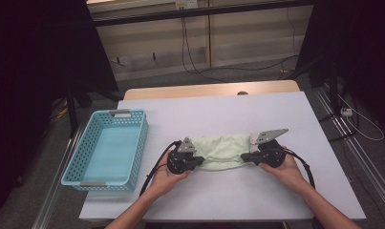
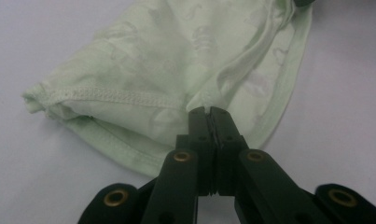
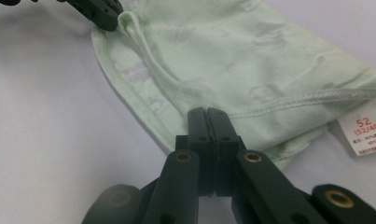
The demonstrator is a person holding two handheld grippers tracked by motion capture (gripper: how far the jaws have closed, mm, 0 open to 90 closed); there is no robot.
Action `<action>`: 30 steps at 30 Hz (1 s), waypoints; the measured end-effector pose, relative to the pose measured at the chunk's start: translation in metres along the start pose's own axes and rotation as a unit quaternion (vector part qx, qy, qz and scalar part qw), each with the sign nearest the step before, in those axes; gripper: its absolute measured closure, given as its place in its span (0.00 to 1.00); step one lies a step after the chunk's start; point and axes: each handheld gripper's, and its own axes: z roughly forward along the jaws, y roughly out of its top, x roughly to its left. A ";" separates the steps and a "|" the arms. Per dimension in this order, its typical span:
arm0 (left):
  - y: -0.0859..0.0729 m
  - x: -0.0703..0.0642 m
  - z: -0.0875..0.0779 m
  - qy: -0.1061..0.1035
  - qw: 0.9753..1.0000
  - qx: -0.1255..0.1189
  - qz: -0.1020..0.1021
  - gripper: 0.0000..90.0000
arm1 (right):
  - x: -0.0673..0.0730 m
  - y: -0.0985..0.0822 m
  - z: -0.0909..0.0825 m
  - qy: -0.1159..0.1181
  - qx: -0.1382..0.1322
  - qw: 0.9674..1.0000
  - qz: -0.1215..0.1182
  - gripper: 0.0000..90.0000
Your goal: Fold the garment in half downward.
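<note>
Both tools [image 1: 223, 157] pinch green garment [image 1: 222, 149].

Worktop [image 1: 276, 191] lay bare right of the garment [image 1: 222, 150] | basket [image 1: 109, 148] blocked the left edge | open gap between basket and left tool [image 1: 198, 162]

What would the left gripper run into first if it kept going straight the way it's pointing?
The left gripper points across the pale green garment it is shut on, so it would push into that bunched cloth first. Beyond it, the right gripper seems to lie roughly in line, though depth is unclear.
</note>
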 end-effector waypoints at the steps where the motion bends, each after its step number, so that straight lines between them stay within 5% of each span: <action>1: -0.001 0.000 0.000 -0.001 1.000 0.001 0.001 0.98 | 0.000 -0.001 0.000 0.000 0.001 1.000 -0.002 1.00; 17: -0.002 -0.012 -0.003 -0.026 0.999 0.006 0.020 1.00 | 0.001 -0.006 -0.001 0.003 0.011 1.000 0.002 0.98; 24: 0.000 -0.008 -0.008 -0.025 1.000 -0.018 0.004 0.89 | 0.004 -0.004 -0.006 0.006 -0.012 1.000 0.004 0.81; 30: 0.005 -0.012 -0.011 -0.014 0.999 -0.048 0.006 0.82 | 0.008 0.001 -0.010 0.014 -0.036 0.999 0.001 0.76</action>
